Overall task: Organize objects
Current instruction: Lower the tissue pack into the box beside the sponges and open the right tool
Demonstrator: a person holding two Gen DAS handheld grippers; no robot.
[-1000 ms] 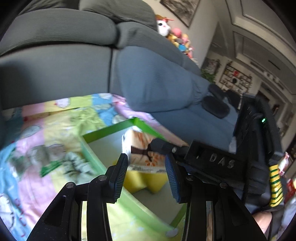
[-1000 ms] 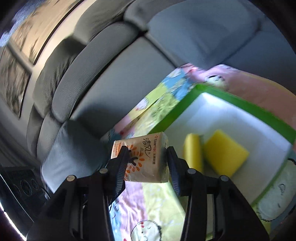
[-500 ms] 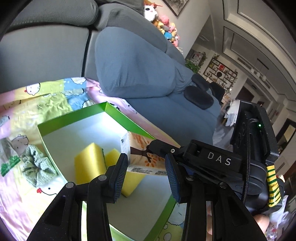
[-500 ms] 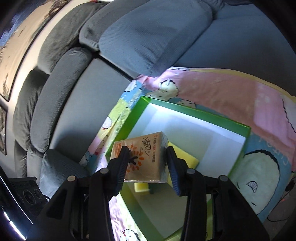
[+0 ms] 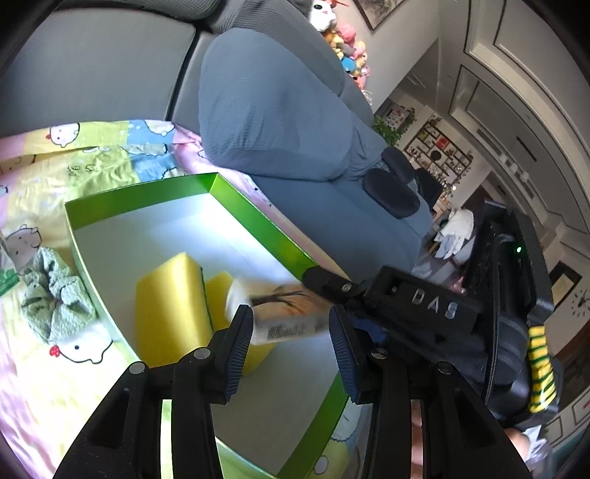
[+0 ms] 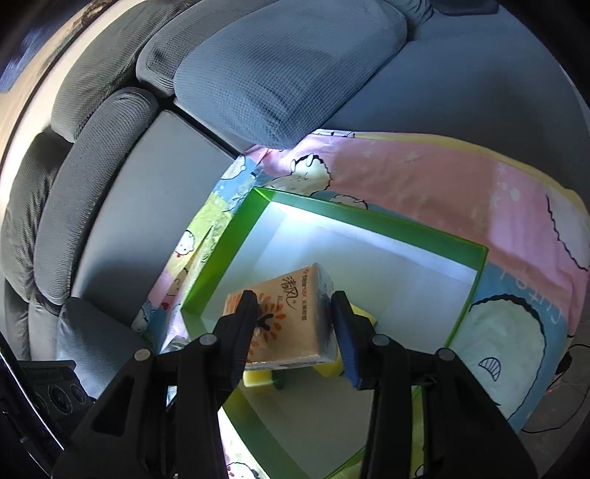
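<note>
An orange tissue pack (image 6: 291,294) hangs just above the white floor of the green-rimmed box (image 6: 368,217), with my right gripper (image 6: 295,322) shut on its sides. Under it lie two yellow sponges (image 6: 363,313). In the left wrist view the pack (image 5: 280,313) is blurred, with the right gripper's body (image 5: 416,306) reaching in from the right. One sponge (image 5: 169,294) stands on edge in the box (image 5: 258,217); the other (image 5: 221,287) lies behind it. My left gripper (image 5: 289,331) hovers over the box's near side, jaws narrow, gripping nothing.
The box sits on a cartoon-print blanket (image 5: 92,158) spread over a grey sofa. A crumpled green cloth (image 5: 55,294) lies just left of the box. A large blue cushion (image 5: 276,92) leans behind it, with plush toys (image 5: 343,33) on the sofa back.
The right gripper has carried the tissue pack from beside the box to over its inside and lower, above the sponges. The left gripper has dipped closer to the box.
</note>
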